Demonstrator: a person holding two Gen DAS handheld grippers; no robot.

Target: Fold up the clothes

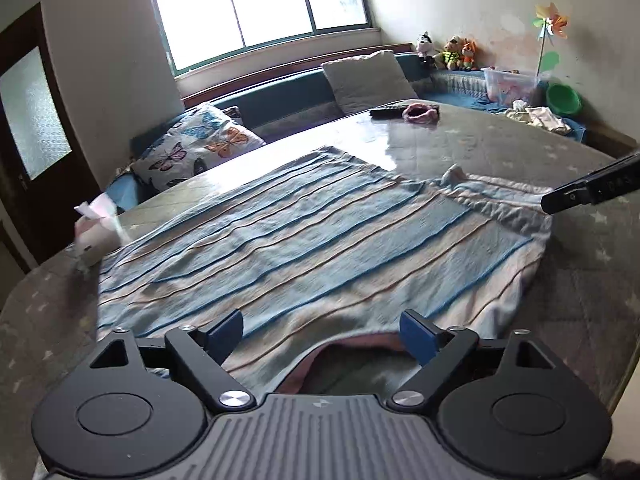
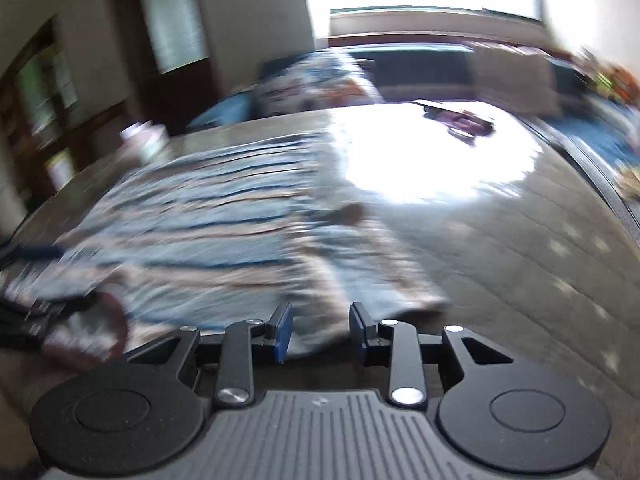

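A striped blue, beige and pink garment [image 1: 312,240] lies spread on the grey table [image 1: 500,148], its pink neck opening at the near edge. My left gripper [image 1: 322,338] is open, its blue pads either side of that opening, nothing between them. In the left wrist view the right gripper's black body [image 1: 592,192] reaches in at the garment's right edge. The right wrist view is motion-blurred: my right gripper [image 2: 320,332] is open just above the near corner of the garment [image 2: 224,232]. The left gripper [image 2: 36,312] shows as a dark blur at that view's left edge.
A white and pink box [image 1: 94,228] stands by the garment's far left corner. A dark remote [image 1: 390,111] and a pink item [image 1: 420,113] lie at the table's far side. Behind are a bench with pillows [image 1: 196,146], stuffed toys [image 1: 452,52] and a green bowl [image 1: 564,98].
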